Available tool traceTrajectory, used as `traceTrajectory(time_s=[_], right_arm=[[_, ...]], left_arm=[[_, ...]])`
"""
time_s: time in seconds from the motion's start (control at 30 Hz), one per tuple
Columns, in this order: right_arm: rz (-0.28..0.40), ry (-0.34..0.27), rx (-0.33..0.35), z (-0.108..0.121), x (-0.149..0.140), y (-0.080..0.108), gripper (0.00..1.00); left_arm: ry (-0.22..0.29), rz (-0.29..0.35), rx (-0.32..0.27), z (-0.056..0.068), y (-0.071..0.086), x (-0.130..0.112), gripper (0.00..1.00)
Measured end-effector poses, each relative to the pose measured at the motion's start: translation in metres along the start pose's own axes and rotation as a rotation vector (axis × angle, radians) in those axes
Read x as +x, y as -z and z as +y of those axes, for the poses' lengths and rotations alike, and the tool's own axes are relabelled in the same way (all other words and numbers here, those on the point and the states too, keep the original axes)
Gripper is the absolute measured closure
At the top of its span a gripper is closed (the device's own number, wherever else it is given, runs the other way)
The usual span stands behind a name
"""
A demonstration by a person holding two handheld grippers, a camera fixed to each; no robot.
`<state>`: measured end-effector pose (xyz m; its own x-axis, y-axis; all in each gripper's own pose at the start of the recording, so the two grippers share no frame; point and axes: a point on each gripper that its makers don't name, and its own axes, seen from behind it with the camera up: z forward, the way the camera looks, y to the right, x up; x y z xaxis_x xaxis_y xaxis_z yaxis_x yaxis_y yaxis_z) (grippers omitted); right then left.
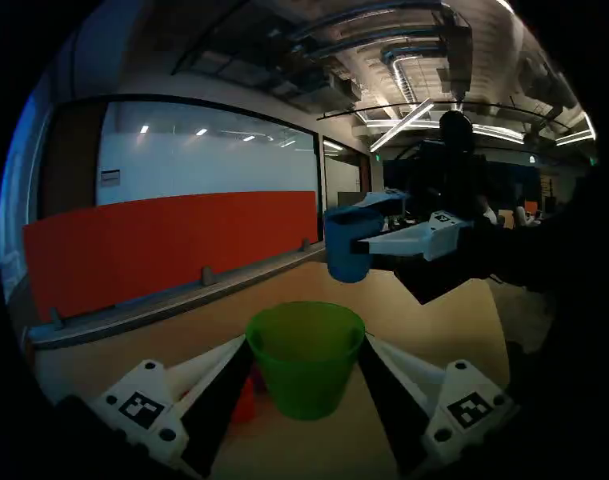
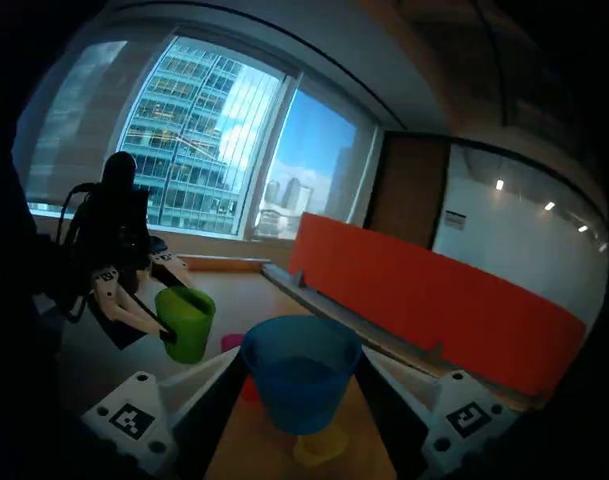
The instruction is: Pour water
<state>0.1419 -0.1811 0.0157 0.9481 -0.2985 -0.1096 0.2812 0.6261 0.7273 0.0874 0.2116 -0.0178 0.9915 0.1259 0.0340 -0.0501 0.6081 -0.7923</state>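
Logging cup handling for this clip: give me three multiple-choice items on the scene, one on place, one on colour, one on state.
1. Where is the blue cup? A. on the table B. between the right gripper's fingers, in the air C. inside another cup
2. What colour is the long partition panel? A. orange-red B. green C. white
3. How does the left gripper hold the green cup? A. upside down B. sideways C. upright
Key: B, its fingers clamp it aloft; A, seen in both views; C, its mouth faces up.

Qty: 1 green cup (image 1: 306, 364), 1 blue cup (image 2: 301, 384), 2 tools (image 1: 304, 346) (image 2: 301, 356).
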Motion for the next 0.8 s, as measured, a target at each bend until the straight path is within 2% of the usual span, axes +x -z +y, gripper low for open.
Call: traceTrajectory(time_s=[0.37, 0.8], right_arm=[[0.033, 0.154, -0.005, 0.009, 0.033, -0.010, 0.09], [0.048, 0.344, -0.013, 0.011, 0.060, -0.031, 0.10]], left_arm=[[0.005, 0.012, -0.023, 0.012, -0.006, 0.003, 0.13], [0.010, 0.035, -0.037, 0.022, -0.008, 0.008, 0.13]])
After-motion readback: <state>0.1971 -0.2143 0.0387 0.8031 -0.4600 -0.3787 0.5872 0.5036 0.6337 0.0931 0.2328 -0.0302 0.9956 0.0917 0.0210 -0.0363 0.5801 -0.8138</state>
